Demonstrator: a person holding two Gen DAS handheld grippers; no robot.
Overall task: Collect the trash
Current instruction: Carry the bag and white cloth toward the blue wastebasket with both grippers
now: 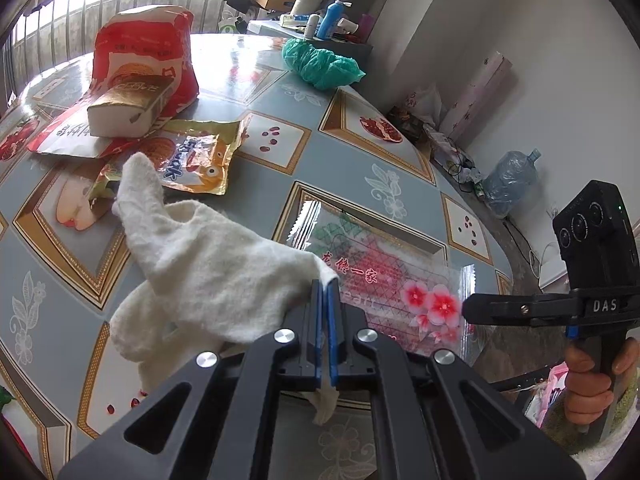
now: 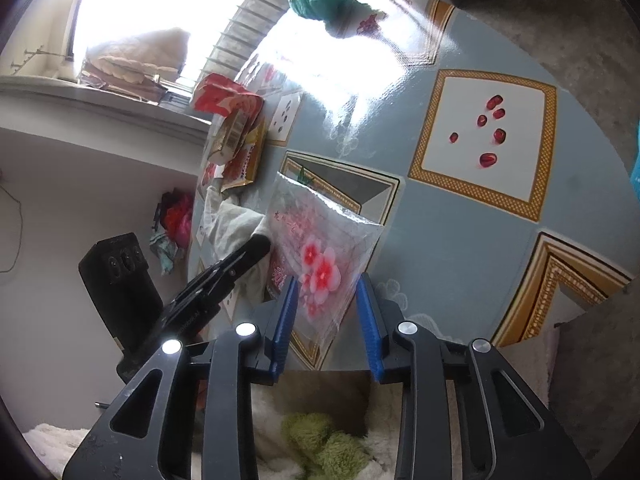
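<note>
The clear plastic wrapper [image 2: 320, 248], printed with pink flowers and red lettering, lies flat on the table [image 2: 460, 240] with its near edge overhanging the rim and reaching in between my right gripper's [image 2: 327, 308] blue pads [image 2: 366, 312]. Those pads stand apart on either side of the film, near it, and I cannot see them pressing yet. I judge the wrapper very light, thin, limp and slick; it will buckle and may slide out of a shallow bite, so the overhanging edge is the place to take it, well down between the pads. My left gripper [image 1: 327, 312], just left of the wrapper, has its pads pressed together, pinching a white cloth [image 1: 208, 264] that drapes soft and slack over the tabletop. Beyond my fingertips lie an orange snack packet [image 1: 192, 160], a red paper bag [image 1: 144, 52] with a small carton [image 1: 128, 110], and farther off a crumpled green bag [image 1: 320, 60].
</note>
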